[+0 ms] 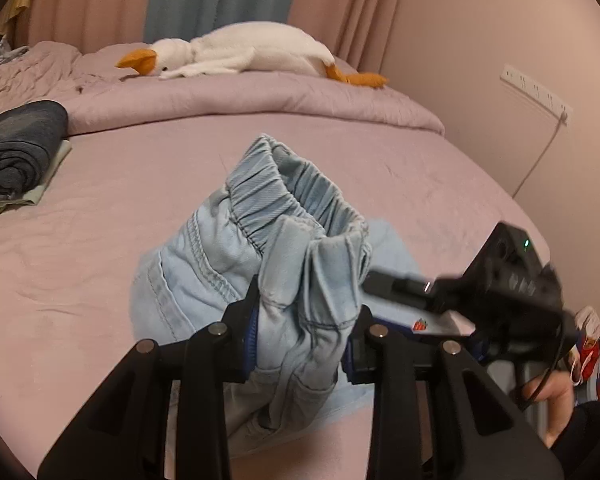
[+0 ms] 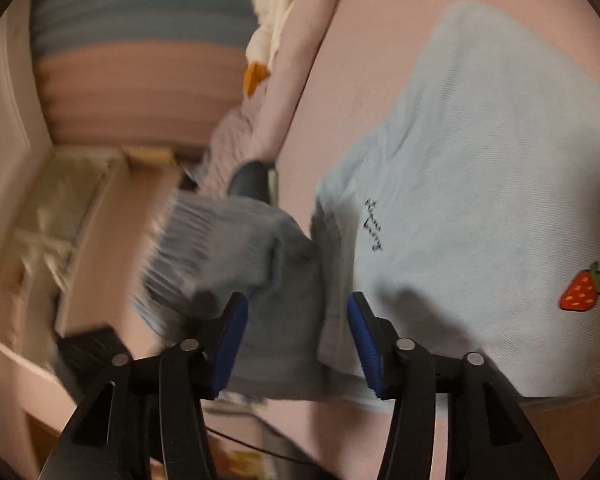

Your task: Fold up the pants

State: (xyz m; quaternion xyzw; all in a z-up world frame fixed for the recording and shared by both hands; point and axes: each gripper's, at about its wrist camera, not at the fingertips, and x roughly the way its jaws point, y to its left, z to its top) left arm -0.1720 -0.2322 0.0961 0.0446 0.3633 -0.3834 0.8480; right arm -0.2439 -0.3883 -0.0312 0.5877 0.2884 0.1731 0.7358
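Where elastic gathers, ribbed pale denim pants (image 1: 260,248).

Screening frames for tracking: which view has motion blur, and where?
Left wrist: pants and bed sharp; only the right gripper smears. Right wrist: heavy streaking over the waistband and room at left; strawberry patch fairly crisp.

matt light denim pants (image 1: 236,264) with ribbed elastic waistband, soft pink cloth bedsheet (image 1: 100,240), fluffy plush goose (image 1: 244,52).
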